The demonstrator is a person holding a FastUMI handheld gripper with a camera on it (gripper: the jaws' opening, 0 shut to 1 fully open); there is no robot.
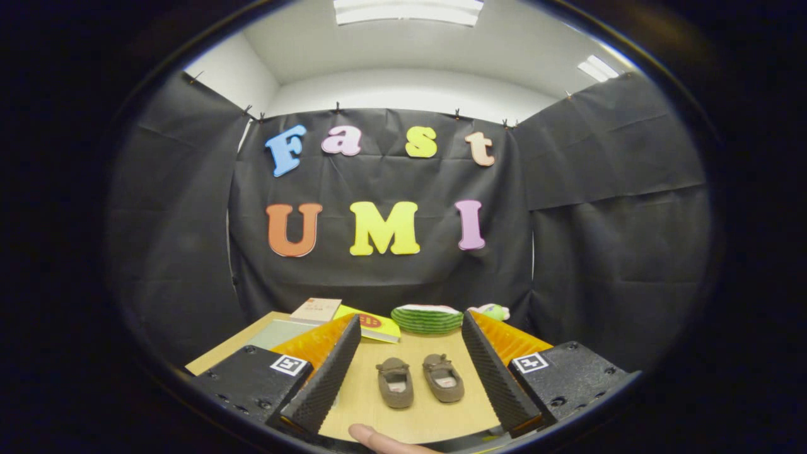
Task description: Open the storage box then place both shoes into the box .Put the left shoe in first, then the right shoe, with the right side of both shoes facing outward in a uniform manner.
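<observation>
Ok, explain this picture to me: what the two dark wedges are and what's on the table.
The camera rides on a hand-held gripper and looks forward along its two fingers, the ribbed wedges you see. They stand wide open and hold nothing. Between them, on the wooden table, sit two small brown shoes side by side. Beyond the fingers lie a yellow book, a green striped cushion and a small plush toy. A person's fingertip pokes in at the near edge.
</observation>
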